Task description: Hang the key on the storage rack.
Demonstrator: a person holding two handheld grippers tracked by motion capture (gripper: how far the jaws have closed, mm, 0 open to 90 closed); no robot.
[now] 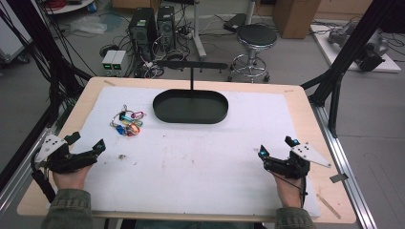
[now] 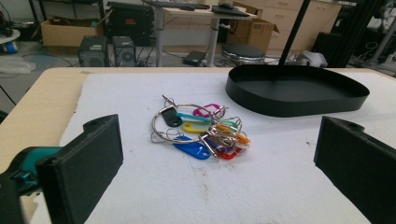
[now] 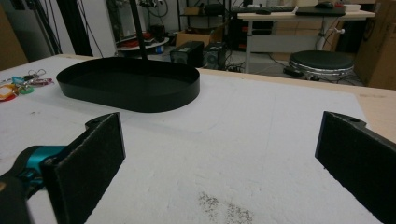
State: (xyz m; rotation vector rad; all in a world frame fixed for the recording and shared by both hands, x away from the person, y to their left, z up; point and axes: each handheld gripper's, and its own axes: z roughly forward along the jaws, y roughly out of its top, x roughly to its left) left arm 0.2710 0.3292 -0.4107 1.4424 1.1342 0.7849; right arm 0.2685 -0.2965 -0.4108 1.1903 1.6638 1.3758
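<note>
A bunch of metal key rings with coloured plastic tags (image 1: 127, 122) (image 2: 201, 132) lies on the white mat (image 1: 200, 162), left of the black oval tray (image 1: 190, 106) (image 2: 299, 88) (image 3: 130, 83). My left gripper (image 1: 88, 144) (image 2: 217, 163) rests near the mat's left edge, open, pointing at the keys from a short way off. At the right side my right gripper (image 1: 277, 147) (image 3: 219, 163) is open too, with bare mat between its jaws. In the right gripper view the keys (image 3: 21, 84) sit far left.
A black T-shaped stand (image 1: 192, 67) rises from the tray's far side. The wooden table (image 1: 325, 143) extends past the mat on all sides. A stool (image 1: 255, 38), computer towers (image 1: 150, 28) and cables stand on the floor beyond. Small dark specks (image 1: 122, 156) mark the mat.
</note>
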